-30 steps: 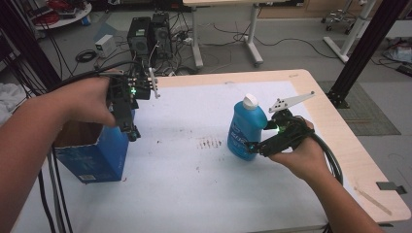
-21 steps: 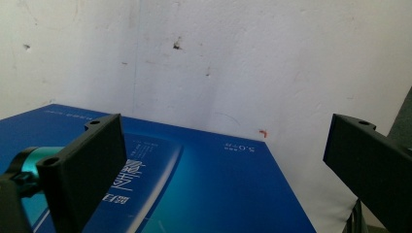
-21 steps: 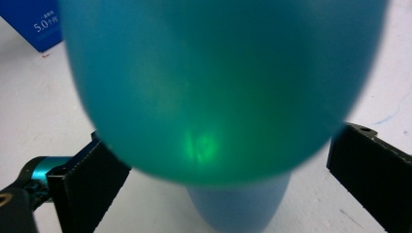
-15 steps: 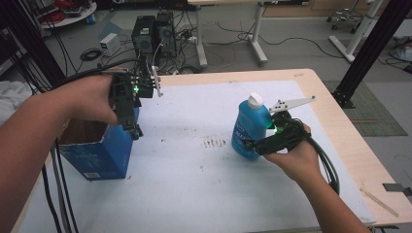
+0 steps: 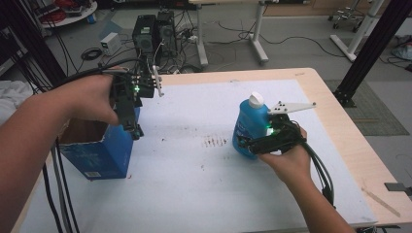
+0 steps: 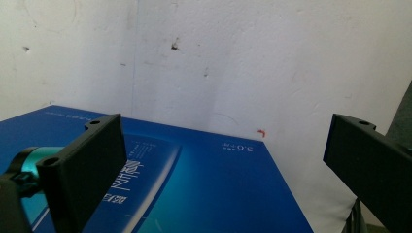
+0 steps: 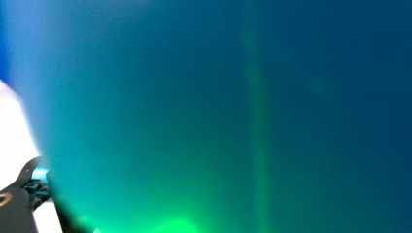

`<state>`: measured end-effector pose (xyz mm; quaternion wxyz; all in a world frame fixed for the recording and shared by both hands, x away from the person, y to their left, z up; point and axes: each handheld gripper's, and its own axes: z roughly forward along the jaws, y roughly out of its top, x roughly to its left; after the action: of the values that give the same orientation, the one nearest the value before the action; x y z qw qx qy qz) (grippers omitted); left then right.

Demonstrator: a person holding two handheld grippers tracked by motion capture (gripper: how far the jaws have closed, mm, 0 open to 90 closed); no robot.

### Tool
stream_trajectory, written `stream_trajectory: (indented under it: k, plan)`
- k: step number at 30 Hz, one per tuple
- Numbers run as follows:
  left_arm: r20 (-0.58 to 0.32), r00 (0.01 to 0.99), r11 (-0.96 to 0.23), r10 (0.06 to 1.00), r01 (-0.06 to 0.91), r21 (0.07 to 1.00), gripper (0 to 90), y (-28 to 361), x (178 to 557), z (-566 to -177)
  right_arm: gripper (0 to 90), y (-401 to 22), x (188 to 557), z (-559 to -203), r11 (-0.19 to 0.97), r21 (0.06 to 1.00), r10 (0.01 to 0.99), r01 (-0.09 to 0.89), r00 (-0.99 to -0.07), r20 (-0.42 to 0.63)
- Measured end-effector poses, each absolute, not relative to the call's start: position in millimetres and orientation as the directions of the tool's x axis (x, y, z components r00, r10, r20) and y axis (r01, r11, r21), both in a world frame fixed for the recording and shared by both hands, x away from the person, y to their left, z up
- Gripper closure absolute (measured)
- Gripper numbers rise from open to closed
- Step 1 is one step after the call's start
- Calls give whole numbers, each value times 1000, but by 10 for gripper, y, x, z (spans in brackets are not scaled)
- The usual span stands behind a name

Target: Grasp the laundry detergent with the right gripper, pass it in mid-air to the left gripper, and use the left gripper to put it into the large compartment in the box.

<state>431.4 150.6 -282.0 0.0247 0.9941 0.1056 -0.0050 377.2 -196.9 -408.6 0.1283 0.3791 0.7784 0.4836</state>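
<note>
A blue carton (image 5: 99, 158) with its top open stands at the table's left. My left gripper (image 5: 134, 130) points down just over its right top edge. In the left gripper view the left gripper (image 6: 223, 145) is open, with the carton's printed blue face (image 6: 194, 189) below and between the jaws, untouched. A blue bottle (image 5: 249, 124) with a white cap stands upright right of centre, and my right gripper (image 5: 248, 144) is shut on its lower body. In the right gripper view the bottle (image 7: 243, 97) is a close blue-green blur.
A white sheet (image 5: 204, 194) covers the wooden table (image 5: 340, 121), with small reddish stains (image 5: 214, 141) between carton and bottle. Beyond the far edge are computer towers (image 5: 155, 31) and cables on the floor. A black post (image 5: 369, 48) stands at the right.
</note>
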Motion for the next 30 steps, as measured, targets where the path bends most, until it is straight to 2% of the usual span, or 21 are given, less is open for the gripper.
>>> stream_trajectory:
  k: [22,30]
  plan:
    - [-12,979,-978,203,203,48,18,1495,4298,-2816,19,-1940,3767,-4179,199,876,766,439,-627,140]
    - [-11,979,-978,202,202,45,18,1495,4294,-2814,54,-1935,3739,-4186,197,883,768,426,-627,131]
